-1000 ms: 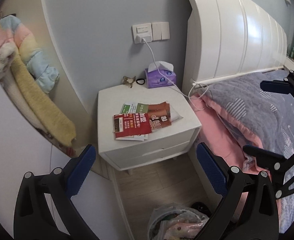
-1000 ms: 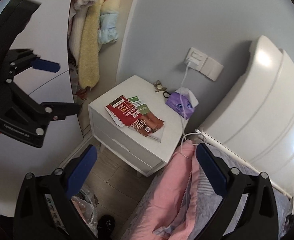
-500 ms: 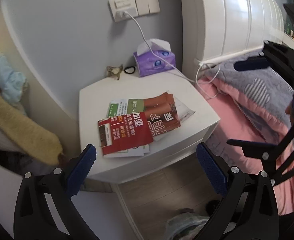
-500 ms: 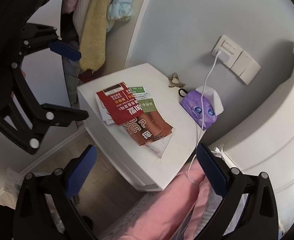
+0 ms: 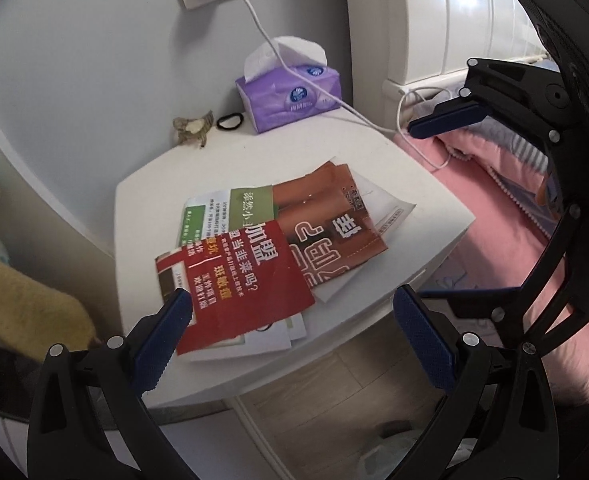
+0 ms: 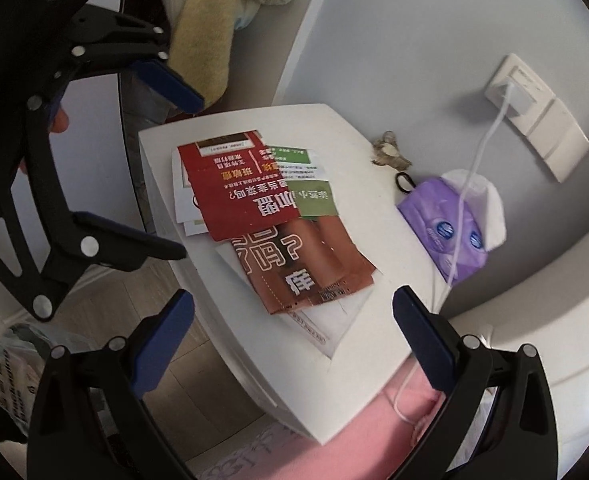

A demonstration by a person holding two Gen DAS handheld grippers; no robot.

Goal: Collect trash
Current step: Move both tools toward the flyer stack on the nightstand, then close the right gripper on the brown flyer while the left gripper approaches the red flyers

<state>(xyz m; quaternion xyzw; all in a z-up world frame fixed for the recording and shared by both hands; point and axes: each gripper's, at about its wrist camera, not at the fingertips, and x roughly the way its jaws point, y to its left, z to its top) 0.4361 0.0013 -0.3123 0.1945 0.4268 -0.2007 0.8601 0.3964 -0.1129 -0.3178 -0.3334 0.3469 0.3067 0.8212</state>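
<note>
A pile of paper flyers lies on a white nightstand (image 5: 422, 184): a red flyer (image 5: 238, 284) on top, a brown one (image 5: 330, 228), a green-and-white one (image 5: 230, 208) and white sheets beneath. The pile also shows in the right wrist view, red flyer (image 6: 230, 184) and brown flyer (image 6: 302, 264). My left gripper (image 5: 294, 320) is open and empty, just above the pile's near edge. My right gripper (image 6: 294, 320) is open and empty, over the nightstand's bed-side corner (image 6: 358, 384); it appears in the left wrist view (image 5: 446, 200) at right.
A purple tissue box (image 5: 290, 92), a black hair tie (image 5: 230, 122) and a small figurine (image 5: 192, 128) stand at the nightstand's back. A white cable (image 5: 294, 68) runs from the wall socket to the bed (image 5: 506, 232). A plastic bag (image 6: 10, 364) sits on the floor. Clothes (image 6: 198, 28) hang at left.
Both grippers have moved in toward the nightstand, so the flyers fill more of each view. Both stay open and empty.
</note>
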